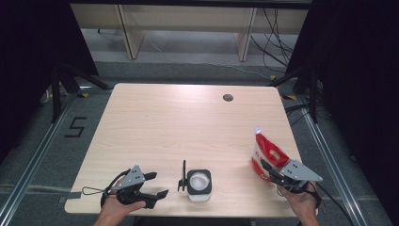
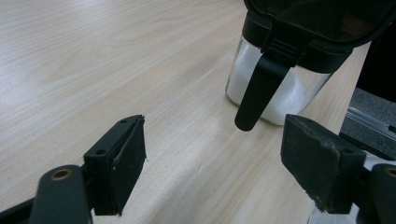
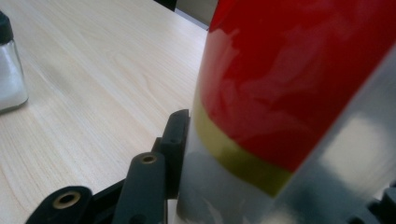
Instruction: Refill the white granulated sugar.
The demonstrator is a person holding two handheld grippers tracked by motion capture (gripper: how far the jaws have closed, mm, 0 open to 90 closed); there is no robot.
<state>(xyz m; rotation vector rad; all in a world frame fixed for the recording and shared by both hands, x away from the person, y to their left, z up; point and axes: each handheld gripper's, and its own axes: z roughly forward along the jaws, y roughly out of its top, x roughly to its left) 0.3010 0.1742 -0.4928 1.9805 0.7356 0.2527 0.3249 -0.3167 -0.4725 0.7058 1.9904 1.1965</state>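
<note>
Red, white and silver glossy foil pouch (image 1: 266,155) standing upright near right table edge, clamped low on its body between right gripper (image 1: 277,175) jaws, partly closed on it. Pouring apparently not begun: pouch untilted, well apart from square clear glass jar (image 1: 199,184) with black hinged lid open. Jar part-filled with white granules, near front edge. Pouch contents not visible. Left gripper (image 1: 157,185) wide open, empty, just beside jar. Light wooden table (image 1: 179,122) otherwise bare.
</note>
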